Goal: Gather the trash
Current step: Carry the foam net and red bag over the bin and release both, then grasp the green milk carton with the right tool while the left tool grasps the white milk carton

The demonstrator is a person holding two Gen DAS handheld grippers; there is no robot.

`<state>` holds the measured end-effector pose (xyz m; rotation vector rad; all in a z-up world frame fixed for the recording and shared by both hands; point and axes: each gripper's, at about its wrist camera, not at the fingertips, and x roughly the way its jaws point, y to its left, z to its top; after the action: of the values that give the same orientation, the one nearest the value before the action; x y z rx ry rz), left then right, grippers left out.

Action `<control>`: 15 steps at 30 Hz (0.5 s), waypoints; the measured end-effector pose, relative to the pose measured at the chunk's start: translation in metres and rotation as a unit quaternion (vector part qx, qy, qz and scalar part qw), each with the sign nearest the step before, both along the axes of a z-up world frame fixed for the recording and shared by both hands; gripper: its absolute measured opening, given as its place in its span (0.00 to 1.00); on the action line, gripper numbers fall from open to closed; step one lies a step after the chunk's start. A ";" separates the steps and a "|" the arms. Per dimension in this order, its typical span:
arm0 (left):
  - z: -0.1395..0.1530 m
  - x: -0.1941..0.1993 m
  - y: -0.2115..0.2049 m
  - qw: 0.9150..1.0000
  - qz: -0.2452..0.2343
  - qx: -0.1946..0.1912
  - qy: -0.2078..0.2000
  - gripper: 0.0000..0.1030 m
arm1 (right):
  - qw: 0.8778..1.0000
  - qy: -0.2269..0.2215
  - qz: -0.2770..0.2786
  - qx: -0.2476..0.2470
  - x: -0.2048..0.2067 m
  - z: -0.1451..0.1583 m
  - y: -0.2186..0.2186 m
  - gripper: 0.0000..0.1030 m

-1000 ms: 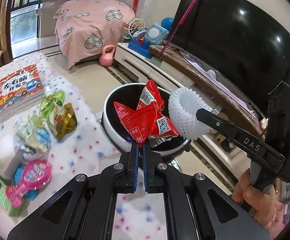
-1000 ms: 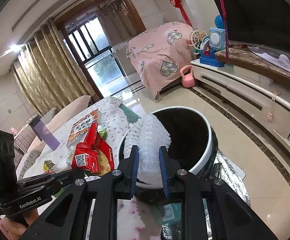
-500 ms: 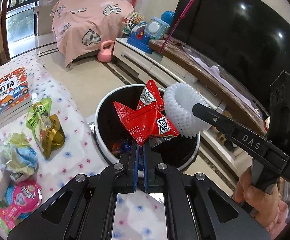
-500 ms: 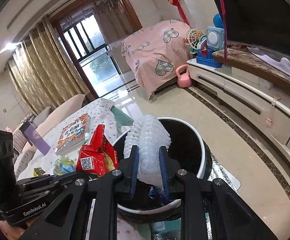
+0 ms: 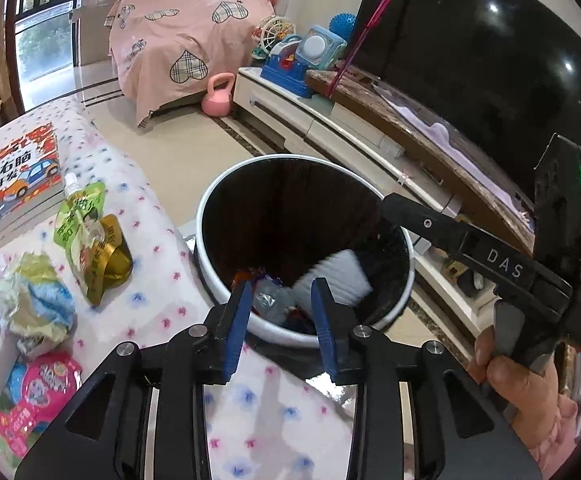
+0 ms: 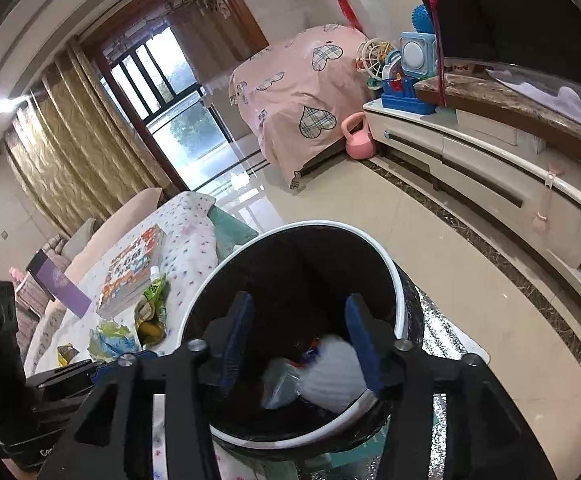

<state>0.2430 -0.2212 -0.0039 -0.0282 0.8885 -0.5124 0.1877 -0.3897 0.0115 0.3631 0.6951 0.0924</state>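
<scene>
A black trash bin with a white rim (image 5: 210, 200) stands on the floor beside the cloth-covered table; it also shows in the right wrist view (image 6: 394, 268). My left gripper (image 5: 282, 300) is open and empty above the bin's near rim. My right gripper (image 6: 298, 320) is open and empty over the bin mouth; its body shows in the left wrist view (image 5: 470, 248). The white foam net (image 5: 334, 276) lies blurred inside the bin, also seen in the right wrist view (image 6: 330, 372), among other wrappers (image 5: 266, 296). The red wrapper is out of sight.
On the table lie a green pouch (image 5: 78, 216), a gold wrapper (image 5: 112, 258), a crumpled yellow-blue wrapper (image 5: 34, 304), a pink packet (image 5: 46, 380) and a book (image 5: 14, 176). A TV stand (image 5: 330, 128) and pink kettlebell (image 5: 218, 94) stand behind the bin.
Both grippers have opened. The red wrapper has left my left gripper and the white foam net has dropped from my right gripper into the bin.
</scene>
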 end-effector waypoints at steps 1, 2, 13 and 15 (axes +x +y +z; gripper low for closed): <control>0.000 -0.005 0.004 1.000 0.002 -0.004 0.000 0.35 | 1.000 -0.002 -0.001 0.001 -0.001 0.001 0.000 0.56; 0.001 -0.007 0.006 1.000 0.004 -0.005 -0.001 0.40 | 1.000 -0.004 0.000 0.004 -0.004 0.002 0.000 0.61; -0.001 -0.057 0.058 0.999 0.040 -0.016 -0.007 0.56 | 0.999 -0.021 0.016 0.030 -0.044 0.006 0.029 0.91; -0.004 -0.065 0.070 0.999 0.047 -0.016 -0.004 0.56 | 0.999 -0.019 0.022 0.031 -0.051 0.004 0.039 0.92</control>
<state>0.1779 -0.1516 -0.0082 -0.0962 0.8665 -0.4379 0.1363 -0.3504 0.0153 0.4041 0.6636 0.1618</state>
